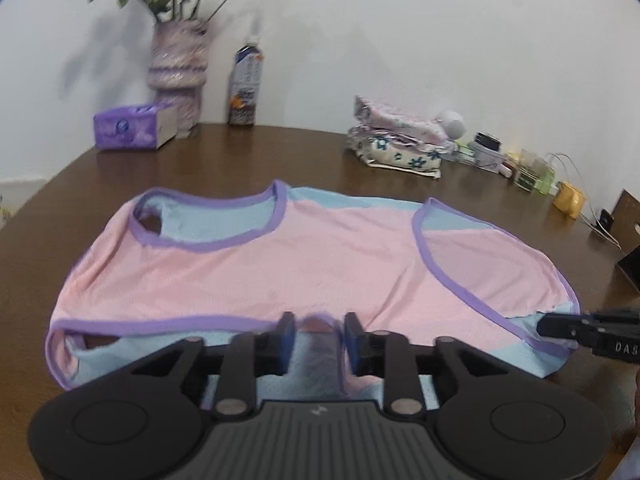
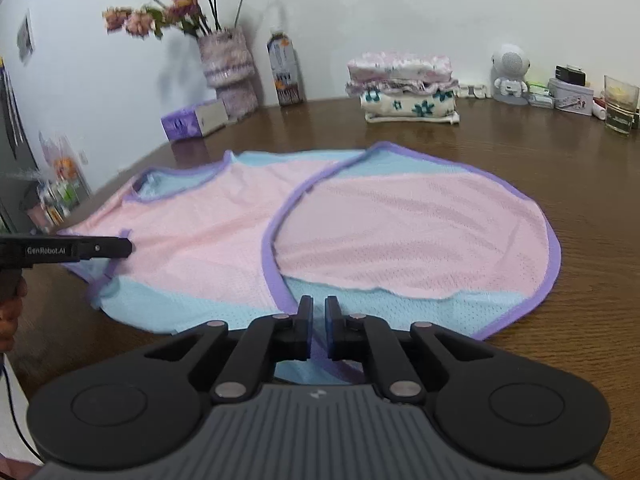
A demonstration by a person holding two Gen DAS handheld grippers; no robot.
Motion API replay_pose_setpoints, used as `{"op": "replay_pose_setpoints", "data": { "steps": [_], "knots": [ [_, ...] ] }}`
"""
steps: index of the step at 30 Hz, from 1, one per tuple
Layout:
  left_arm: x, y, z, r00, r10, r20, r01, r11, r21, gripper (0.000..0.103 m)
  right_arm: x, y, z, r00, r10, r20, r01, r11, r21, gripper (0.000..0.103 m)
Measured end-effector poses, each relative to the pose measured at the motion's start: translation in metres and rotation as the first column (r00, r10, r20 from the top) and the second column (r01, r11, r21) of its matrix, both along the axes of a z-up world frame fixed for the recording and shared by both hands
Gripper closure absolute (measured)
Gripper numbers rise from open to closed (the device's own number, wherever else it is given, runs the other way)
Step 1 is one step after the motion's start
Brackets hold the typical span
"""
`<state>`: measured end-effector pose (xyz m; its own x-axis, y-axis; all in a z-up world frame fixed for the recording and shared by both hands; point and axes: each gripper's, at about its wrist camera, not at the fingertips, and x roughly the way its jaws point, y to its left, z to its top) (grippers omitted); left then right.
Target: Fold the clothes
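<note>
A pink and light-blue sleeveless top (image 1: 280, 264) with purple trim is lying spread across the middle of a brown wooden table (image 1: 280, 152).

Left wrist view: the left gripper (image 1: 319, 334) is sitting at the garment's near edge at lower centre, its jaws part-way closed with a bunched fold of fabric standing between the blue pads (image 1: 287, 340); whether the pads are gripping it cannot be told. The right gripper (image 1: 552, 326) is entering from the right edge, its tip lying on the blue corner of the top.

Right wrist view: the right gripper (image 2: 316, 320) is showing its jaws nearly pressed together, pinching the purple-trimmed blue hem at lower centre. The left gripper (image 2: 120, 247) is appearing side-on at the left edge, its tip touching the pink fabric. Only this view is showing part of a hand (image 2: 10, 312) at the left edge and a white round-headed figurine (image 2: 510, 74) at upper right.

Surface and room: a vase of pink flowers (image 2: 226, 56), a carton-shaped bottle (image 2: 284, 70) and a purple tissue box (image 2: 196, 120) are standing along the far edge at upper left. A stack of folded floral clothes (image 2: 404, 88) is resting at upper centre, well apart from the top. Small containers (image 2: 572, 94) are crowding the upper right. A white wall (image 2: 380, 8) is running behind.
</note>
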<state>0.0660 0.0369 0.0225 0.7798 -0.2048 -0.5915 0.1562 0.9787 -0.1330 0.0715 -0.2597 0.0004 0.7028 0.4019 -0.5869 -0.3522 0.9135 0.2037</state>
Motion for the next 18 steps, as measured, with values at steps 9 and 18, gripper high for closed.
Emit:
{"op": "replay_pose_setpoints", "data": {
  "steps": [9,18],
  "knots": [
    [0.009,0.003,-0.014,0.999,0.010,-0.037,-0.009,1.000,0.026,0.072,0.004,0.023,-0.003,0.999,0.043,0.004,-0.043,0.996,-0.077,0.092],
    [0.010,0.014,0.002,1.000,-0.007,-0.001,0.007,1.000,-0.017,0.058,0.009,0.029,0.002,0.998,0.064,0.010,-0.063,0.996,-0.062,0.083]
  ]
}}
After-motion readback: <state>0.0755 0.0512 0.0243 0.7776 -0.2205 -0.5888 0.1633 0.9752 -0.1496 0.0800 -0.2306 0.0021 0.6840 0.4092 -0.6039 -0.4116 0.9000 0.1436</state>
